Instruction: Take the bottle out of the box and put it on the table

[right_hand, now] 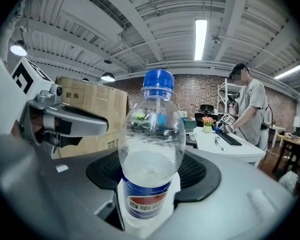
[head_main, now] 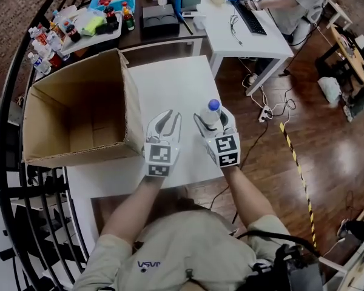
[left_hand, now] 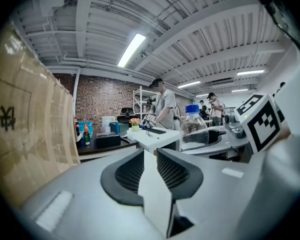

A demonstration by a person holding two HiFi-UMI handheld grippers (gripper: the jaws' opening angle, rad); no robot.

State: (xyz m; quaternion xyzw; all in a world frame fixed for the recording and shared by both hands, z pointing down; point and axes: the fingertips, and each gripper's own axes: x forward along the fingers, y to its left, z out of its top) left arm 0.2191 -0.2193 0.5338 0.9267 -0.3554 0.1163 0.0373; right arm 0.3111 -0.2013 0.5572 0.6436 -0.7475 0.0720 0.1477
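White table [head_main: 170,80] at frame centre, box [head_main: 79,117] at left. My right gripper [head_main: 214,120] grips the bottle [head_main: 213,108]; my left gripper [head_main: 167,121] is open, empty. Placing step, by my reading: lower to table, then release.

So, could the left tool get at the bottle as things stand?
Probably yes: the bottle sits upright in the right tool, close beside the empty left tool, with nothing between them; its cap stands free.
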